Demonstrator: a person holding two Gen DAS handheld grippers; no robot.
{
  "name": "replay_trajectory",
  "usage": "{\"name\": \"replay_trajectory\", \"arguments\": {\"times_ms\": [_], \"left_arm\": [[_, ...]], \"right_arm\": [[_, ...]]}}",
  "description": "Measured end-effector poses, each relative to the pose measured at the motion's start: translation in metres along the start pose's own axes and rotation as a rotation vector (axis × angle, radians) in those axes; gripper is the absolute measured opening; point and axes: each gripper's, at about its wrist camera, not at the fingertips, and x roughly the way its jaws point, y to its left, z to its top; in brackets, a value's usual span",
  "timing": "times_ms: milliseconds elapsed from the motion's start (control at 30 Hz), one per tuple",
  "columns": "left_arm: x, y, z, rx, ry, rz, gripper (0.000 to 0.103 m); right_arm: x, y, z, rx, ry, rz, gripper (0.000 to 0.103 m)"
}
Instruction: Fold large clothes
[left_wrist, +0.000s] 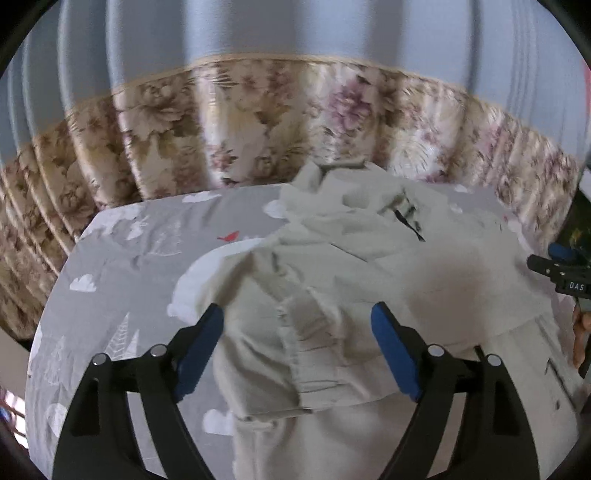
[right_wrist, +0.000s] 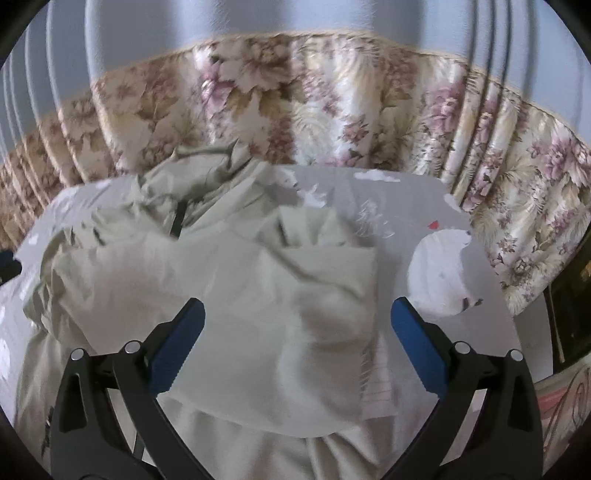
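Nearest, the left gripper (left_wrist: 297, 323) has its blue-padded jaws spread wide above a gathered seam of the pale garment (left_wrist: 332, 295), pressing on nothing, and the right gripper (right_wrist: 297, 317) likewise stands with jaws apart over a folded flap of the same cloth. The garment lies crumpled across the grey printed bed sheet (left_wrist: 122, 266). Beyond the bed hangs a floral curtain (right_wrist: 332, 103).

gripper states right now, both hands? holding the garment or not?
Left gripper: open, jaws spread wide over the pale garment, pads not pressing it.
Right gripper: open, jaws wide above the same garment, nothing held.
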Motion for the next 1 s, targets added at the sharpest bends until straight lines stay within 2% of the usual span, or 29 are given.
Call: {"name": "replay_trajectory", "arguments": {"times_ms": [100, 200, 267, 400, 633, 800, 1000], "left_arm": [[0.007, -0.013, -0.006, 0.018, 0.021, -0.002, 0.083], [-0.002, -0.022, -0.010, 0.027, -0.002, 0.009, 0.083], [-0.008, -0.025, -0.011, 0.037, -0.013, 0.033, 0.083], [-0.025, -0.026, -0.017, 0.020, -0.029, 0.055, 0.083], [-0.068, -0.019, -0.029, -0.022, -0.070, 0.120, 0.092], [-0.092, -0.007, -0.028, -0.047, -0.094, 0.131, 0.097], [-0.096, 0.013, -0.013, -0.044, -0.104, 0.153, 0.098]], "right_arm": [[0.003, 0.013, -0.012, -0.017, 0.009, 0.026, 0.100], [-0.005, 0.021, -0.020, -0.039, -0.007, 0.047, 0.100], [-0.010, 0.024, -0.026, -0.057, -0.011, 0.028, 0.100], [-0.026, 0.022, -0.034, -0.017, -0.011, 0.043, 0.100], [-0.076, 0.028, -0.041, 0.010, -0.038, 0.054, 0.100], [-0.104, 0.033, -0.044, 0.016, -0.040, 0.059, 0.100], [-0.122, 0.026, -0.025, 0.032, -0.060, 0.035, 0.100]]}}
